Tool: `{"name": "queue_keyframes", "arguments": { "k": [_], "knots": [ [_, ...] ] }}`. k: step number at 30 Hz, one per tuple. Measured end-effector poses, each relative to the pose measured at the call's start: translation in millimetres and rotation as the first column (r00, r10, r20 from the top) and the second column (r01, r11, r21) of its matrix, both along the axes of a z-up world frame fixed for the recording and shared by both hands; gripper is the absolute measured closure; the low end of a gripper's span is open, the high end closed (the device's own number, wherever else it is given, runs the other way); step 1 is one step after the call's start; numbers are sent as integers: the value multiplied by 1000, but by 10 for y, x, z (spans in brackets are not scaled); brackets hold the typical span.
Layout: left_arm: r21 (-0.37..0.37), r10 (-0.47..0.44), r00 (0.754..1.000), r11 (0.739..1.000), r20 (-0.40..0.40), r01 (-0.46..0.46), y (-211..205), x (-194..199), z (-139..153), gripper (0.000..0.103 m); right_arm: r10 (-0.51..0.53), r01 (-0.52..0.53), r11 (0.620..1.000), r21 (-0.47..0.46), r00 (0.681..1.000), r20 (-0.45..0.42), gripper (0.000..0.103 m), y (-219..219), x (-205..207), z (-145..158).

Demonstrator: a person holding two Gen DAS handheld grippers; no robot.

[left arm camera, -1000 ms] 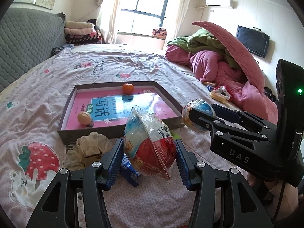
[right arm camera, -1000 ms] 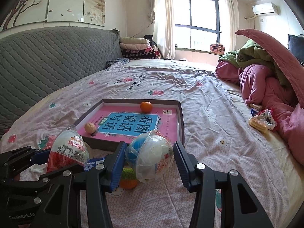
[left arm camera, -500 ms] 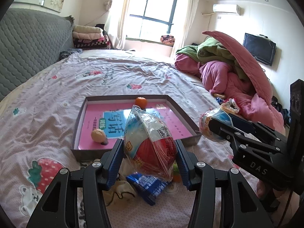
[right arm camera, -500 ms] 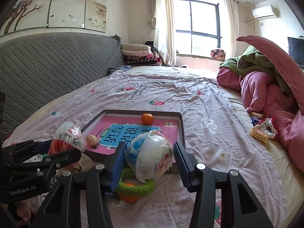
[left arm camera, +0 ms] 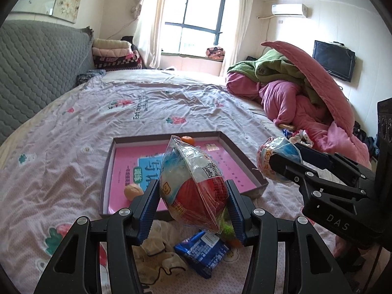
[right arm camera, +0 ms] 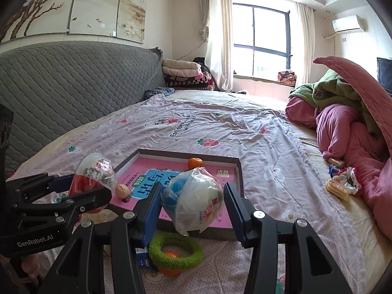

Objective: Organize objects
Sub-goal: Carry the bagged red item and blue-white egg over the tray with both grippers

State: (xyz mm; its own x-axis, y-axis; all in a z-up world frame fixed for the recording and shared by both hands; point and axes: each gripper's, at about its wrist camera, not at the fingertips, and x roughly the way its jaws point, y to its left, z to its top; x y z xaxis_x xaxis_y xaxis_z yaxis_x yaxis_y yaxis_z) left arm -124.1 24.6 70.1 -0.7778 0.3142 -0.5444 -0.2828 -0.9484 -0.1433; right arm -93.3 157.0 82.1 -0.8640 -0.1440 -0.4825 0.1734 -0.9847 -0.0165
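- Packets aloft: the red-and-blue snack packet [left arm camera: 193,186] is pinched between the left gripper [left arm camera: 192,208] pads, clear of the bed [left arm camera: 73,152].
- The blue-and-white packet [right arm camera: 193,199] hangs in the right gripper [right arm camera: 192,208], its jaws closed against the wrapper's sides.
- Both hover at the near rim of the shallow tray [left arm camera: 252,169], which already holds a tangerine [right arm camera: 195,163] and a walnut [right arm camera: 122,190].
- Carrying appears to be the step in hand; next, each packet likely needs moving over the tray floor, lowering, then release.
- A green ring [right arm camera: 176,251] and blue wrapper [left arm camera: 202,252] lie on the sheet outside the tray.
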Motion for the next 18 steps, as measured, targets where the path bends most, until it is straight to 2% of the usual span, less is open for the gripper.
{"name": "queue_keyframes", "arguments": {
  "k": [18],
  "knots": [
    [-4,18,1000,1000,-25,-19,-50,-290,185,48,31,-31,1000,2,999,-27,52,-52,-223,109]
  ]
}}
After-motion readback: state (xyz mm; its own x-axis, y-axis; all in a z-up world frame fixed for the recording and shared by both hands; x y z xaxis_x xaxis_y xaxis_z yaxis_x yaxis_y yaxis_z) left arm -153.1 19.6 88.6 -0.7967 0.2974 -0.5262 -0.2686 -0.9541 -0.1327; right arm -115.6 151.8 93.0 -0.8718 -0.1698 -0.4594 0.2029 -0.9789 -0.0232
